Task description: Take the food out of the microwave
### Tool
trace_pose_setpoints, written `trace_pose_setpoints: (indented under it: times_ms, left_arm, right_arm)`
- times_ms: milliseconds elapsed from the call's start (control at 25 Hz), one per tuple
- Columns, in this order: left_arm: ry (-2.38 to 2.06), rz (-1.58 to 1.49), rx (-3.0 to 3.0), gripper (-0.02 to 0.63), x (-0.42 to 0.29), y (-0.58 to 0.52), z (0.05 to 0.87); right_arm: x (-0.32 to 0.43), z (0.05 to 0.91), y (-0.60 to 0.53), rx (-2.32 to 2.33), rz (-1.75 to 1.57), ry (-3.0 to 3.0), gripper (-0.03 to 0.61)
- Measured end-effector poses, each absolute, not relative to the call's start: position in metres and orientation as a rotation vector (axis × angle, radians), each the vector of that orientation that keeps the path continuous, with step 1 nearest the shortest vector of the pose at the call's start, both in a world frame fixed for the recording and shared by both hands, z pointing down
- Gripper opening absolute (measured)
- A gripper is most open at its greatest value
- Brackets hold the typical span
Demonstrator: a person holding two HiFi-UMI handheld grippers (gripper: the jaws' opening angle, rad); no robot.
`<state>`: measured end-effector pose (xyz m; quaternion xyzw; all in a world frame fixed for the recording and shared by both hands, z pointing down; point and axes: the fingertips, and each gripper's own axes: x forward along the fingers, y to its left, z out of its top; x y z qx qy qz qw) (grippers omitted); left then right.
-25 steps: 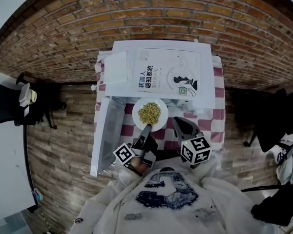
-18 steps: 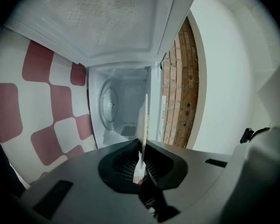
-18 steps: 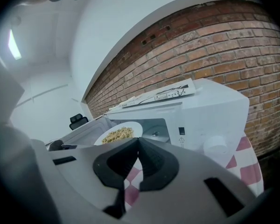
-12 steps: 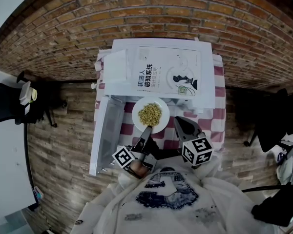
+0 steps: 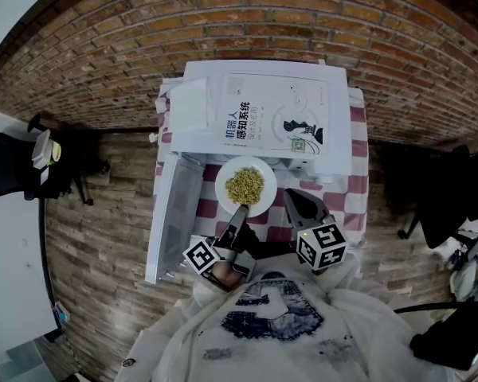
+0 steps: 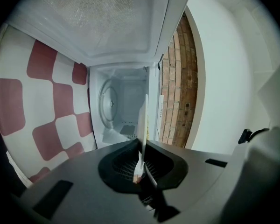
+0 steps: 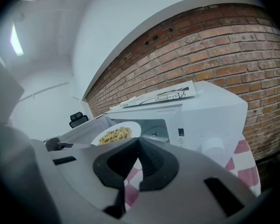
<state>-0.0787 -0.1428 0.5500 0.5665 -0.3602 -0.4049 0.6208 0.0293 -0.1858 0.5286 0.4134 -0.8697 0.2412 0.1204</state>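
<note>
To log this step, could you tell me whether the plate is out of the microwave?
Out: the left claw holds the plate by its rim in front of the open microwave, whose turntable is bare.

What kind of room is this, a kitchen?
Probably not a home kitchen, more likely an office or lab corner. A microwave sits on a red-checked cloth by a bare brick wall, and a black office chair stands nearby.
</note>
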Motion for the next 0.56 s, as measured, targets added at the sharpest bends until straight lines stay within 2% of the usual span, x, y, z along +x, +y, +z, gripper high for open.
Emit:
trace_pose_setpoints:
  times_ms: [560]
  left_arm:
    - [-0.828,-0.939,1.304,0.034,-0.0784,-0.1386,0.5472]
  right_arm:
    - [0.0313,0.5257,-0.1817,1.211,0.702,-2.546,0.014]
